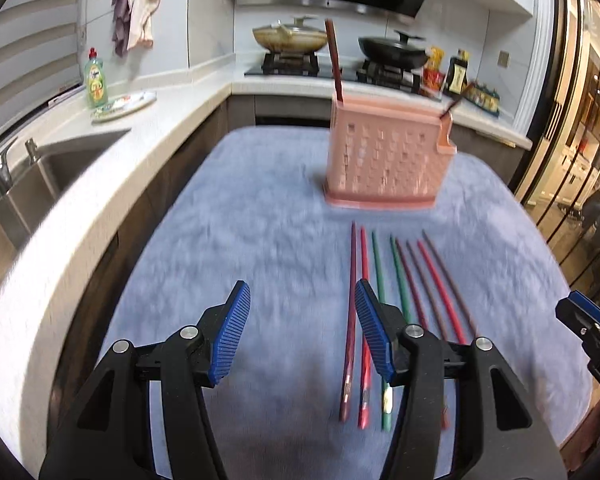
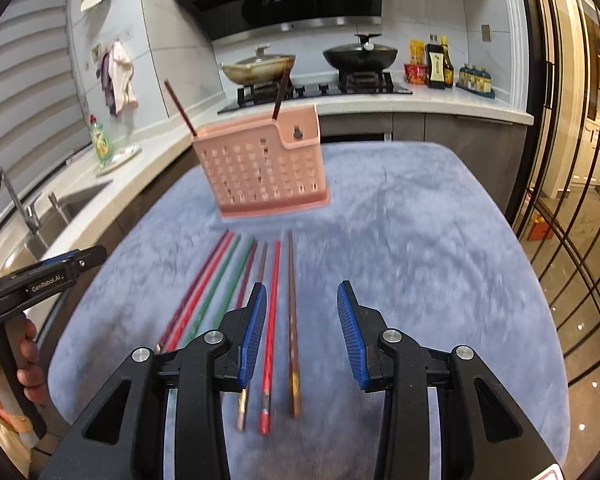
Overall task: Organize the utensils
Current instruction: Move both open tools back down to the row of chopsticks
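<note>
left gripper (image 1: 302, 332): I'm seeing its jaws standing apart, nothing between the pads, hovering over the grey cloth (image 1: 260, 220).
right gripper (image 2: 302, 332): I'm reading it as released too, gripping nothing.
chopsticks (image 1: 396, 292): eight are lying side by side on the cloth, sitting at 3 o'clock of the left gripper; two are showing through the right gripper's gap.
pink holder (image 1: 388, 156): it's standing upright at 12 o'clock beyond the row, two chopsticks already sticking out of it.
person's hand (image 2: 4, 364): it's gripping the left gripper's handle at 9 o'clock.
</note>
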Demonstrator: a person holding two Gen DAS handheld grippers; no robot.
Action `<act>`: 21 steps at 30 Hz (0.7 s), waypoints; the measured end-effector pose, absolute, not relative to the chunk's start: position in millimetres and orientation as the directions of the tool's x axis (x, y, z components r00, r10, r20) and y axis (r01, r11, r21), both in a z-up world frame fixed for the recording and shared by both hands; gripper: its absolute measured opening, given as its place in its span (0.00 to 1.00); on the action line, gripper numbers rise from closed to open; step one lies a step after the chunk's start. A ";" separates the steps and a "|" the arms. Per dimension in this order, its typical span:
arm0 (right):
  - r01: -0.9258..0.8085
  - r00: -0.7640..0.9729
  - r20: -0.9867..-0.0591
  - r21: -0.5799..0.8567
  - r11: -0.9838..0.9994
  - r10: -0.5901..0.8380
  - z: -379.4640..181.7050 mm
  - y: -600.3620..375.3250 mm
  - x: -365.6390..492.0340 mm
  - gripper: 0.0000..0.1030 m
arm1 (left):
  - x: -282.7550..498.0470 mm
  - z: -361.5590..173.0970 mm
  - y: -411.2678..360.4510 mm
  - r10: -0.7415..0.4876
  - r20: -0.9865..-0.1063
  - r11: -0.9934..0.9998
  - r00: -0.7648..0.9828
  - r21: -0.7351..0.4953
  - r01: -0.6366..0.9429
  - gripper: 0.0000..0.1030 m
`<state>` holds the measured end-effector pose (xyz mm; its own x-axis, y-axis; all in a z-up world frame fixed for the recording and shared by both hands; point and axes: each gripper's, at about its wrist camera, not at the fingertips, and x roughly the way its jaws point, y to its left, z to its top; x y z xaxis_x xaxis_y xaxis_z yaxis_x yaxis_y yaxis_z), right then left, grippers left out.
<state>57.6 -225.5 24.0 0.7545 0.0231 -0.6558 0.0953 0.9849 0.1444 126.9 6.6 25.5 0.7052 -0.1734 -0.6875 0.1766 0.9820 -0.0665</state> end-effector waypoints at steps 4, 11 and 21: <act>0.097 0.730 -0.684 0.130 0.987 0.018 2.2 -219.1 47.3 0.35 | 112.3 5.4 7.5 -0.175 -0.715 0.981 0.677 -0.066 0.184 0.50; 0.101 0.699 -0.715 0.133 0.986 0.025 -24.4 -211.5 44.5 0.35 | 97.2 -15.8 9.0 -0.167 -0.740 0.981 0.651 -0.059 0.185 0.50; 0.101 0.661 -0.750 0.122 0.987 0.025 -49.6 -207.2 55.9 0.30 | 91.7 -36.6 6.7 -0.164 -0.768 0.980 0.619 -0.056 0.191 0.50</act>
<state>56.0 -207.2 -49.6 0.6610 0.0247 -0.7500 0.1009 0.9874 0.1215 91.7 6.7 -36.6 0.6190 -0.1645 -0.7680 0.1910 0.9800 -0.0559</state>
